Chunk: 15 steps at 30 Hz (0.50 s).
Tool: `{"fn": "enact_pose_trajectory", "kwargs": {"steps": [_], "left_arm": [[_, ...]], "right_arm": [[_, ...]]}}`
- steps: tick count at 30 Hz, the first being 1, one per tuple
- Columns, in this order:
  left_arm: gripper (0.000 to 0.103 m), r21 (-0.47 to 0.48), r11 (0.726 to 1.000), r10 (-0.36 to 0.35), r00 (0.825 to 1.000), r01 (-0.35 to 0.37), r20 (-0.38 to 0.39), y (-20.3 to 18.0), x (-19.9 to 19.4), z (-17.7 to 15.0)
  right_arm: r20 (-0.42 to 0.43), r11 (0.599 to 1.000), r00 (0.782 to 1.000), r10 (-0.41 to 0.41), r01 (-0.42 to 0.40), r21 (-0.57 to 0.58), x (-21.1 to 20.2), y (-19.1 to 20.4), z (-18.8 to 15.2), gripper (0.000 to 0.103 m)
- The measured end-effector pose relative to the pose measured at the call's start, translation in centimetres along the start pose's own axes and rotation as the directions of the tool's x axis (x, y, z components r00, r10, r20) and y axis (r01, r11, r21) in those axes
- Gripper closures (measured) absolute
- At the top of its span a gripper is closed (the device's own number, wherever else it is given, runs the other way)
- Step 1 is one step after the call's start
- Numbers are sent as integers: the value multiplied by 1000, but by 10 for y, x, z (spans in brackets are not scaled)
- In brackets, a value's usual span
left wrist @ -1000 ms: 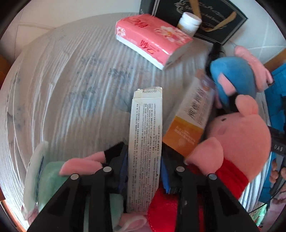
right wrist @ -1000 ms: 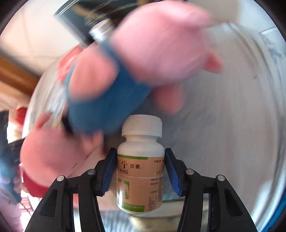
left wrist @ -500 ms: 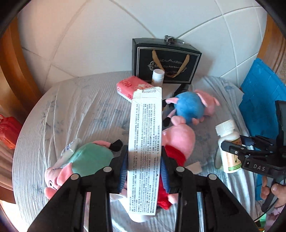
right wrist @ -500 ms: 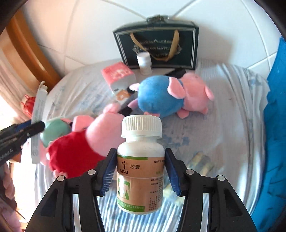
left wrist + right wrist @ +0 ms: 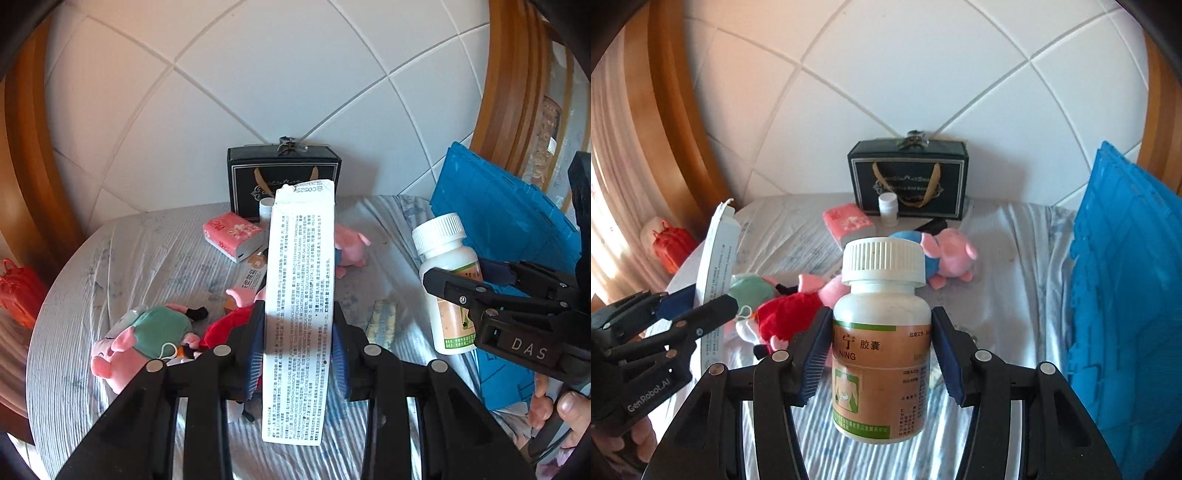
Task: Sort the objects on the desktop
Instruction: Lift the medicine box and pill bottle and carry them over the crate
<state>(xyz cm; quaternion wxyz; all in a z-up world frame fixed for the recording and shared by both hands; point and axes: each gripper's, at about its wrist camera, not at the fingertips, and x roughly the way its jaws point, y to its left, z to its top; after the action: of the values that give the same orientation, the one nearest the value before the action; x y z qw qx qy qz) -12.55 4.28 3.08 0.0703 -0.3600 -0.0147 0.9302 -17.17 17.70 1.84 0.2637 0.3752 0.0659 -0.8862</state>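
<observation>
I hold a white box (image 5: 300,314) in my left gripper (image 5: 299,350) and a pill bottle (image 5: 882,343) in my right gripper (image 5: 882,358); the toys (image 5: 790,310) far off on the table (image 5: 1008,266) are not sorted yet.

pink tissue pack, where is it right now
In the right wrist view the pink tissue pack lies at the table's far side, left of the small white bottle standing before the black gift bag.
</observation>
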Motion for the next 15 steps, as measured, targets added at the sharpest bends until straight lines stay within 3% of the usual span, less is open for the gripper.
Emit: {"fn": "enact_pose_trajectory", "kwargs": {"steps": [6, 12, 15], "left_arm": [[71, 58, 997, -49, 996, 45, 72, -46, -34, 6], [71, 127, 986, -126, 982, 109, 140, -103, -59, 16], [71, 160, 975, -178, 970, 152, 164, -137, -69, 23]], "right_arm": [[134, 997, 988, -71, 68, 32, -75, -12, 0, 50], [270, 983, 946, -179, 164, 76, -153, -40, -2, 51], [326, 968, 912, -247, 218, 122, -190, -65, -6, 51]]}}
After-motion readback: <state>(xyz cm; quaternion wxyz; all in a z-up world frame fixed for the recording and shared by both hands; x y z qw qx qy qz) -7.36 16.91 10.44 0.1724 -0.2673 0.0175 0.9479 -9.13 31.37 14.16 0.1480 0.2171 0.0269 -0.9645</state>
